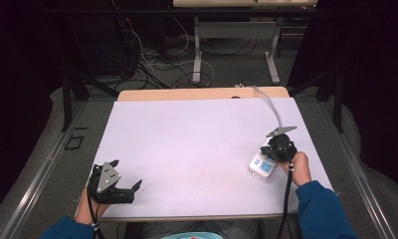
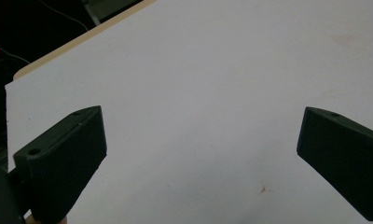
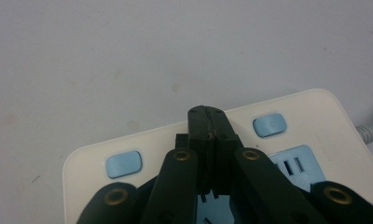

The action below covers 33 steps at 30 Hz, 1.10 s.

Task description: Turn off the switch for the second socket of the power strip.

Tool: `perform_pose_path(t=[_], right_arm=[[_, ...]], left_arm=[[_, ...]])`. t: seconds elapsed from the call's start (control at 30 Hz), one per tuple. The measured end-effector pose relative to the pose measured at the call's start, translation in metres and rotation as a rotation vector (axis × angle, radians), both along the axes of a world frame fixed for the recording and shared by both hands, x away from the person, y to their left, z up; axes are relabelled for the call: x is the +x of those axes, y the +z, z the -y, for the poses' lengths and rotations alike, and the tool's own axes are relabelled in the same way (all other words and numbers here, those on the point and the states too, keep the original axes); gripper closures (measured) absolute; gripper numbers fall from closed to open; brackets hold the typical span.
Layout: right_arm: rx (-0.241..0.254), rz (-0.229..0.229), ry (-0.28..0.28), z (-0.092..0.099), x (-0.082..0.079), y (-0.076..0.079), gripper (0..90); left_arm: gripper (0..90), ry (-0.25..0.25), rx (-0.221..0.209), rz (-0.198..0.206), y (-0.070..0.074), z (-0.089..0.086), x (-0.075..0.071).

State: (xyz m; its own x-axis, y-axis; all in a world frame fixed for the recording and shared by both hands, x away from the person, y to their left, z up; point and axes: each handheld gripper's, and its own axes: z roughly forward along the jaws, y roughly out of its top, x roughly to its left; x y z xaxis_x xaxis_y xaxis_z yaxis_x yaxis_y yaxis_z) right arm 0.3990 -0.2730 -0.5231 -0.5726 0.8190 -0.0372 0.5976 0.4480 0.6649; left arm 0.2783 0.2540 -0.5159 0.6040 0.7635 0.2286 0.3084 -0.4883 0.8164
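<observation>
Jaws pressed together on right gripper [image 3: 208, 114], tips over white power strip [image 3: 310, 112] between its two blue buttons [image 3: 124, 164]. Left gripper [image 2: 201, 140] jaws spread wide, nothing between, only white table sheet [image 2: 212, 70] beneath.

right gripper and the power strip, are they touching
Cannot tell. In the right gripper view the shut right gripper overlaps the power strip, hiding any gap.

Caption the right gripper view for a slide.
Right gripper, jaws shut, poised over a white power strip with blue buttons.
</observation>
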Motion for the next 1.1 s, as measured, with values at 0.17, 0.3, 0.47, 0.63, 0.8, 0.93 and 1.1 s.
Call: perform_pose_path(t=[0.17,0.3,0.47,0.63,0.8,0.93,1.1], right_arm=[[-0.004,0.009,0.012,0.0007,0.0003,-0.0006,90.0],[0.01,0.003,0.001,0.0007,-0.0005,-0.0007,90.0],[0.014,-0.001,-0.008,0.0008,-0.0009,-0.0009,90.0],[0.015,-0.002,-0.011,0.0005,-0.0009,-0.001,90.0],[0.016,0.004,-0.009,0.0012,-0.0007,-0.0014,90.0],[0.017,0.004,-0.008,0.0011,-0.0007,-0.0015,90.0],[0.016,0.003,-0.002,0.0018,-0.0003,-0.0014,90.0]], left_arm=[[1.1,0.001,0.002,0.001,0.0001,-0.0001,-0.0002],[1.1,0.001,0.002,0.002,0.0001,-0.0001,-0.0001],[1.1,0.0,0.003,0.001,0.0001,-0.0001,-0.0001],[1.1,0.0,0.005,0.002,0.0001,0.0,-0.0001],[1.1,0.0,0.005,0.001,0.0001,0.0,-0.0001],[1.2,-0.001,0.007,0.001,0.0001,0.0002,-0.0001],[1.2,-0.002,0.005,0.001,0.0,0.0002,0.0]])
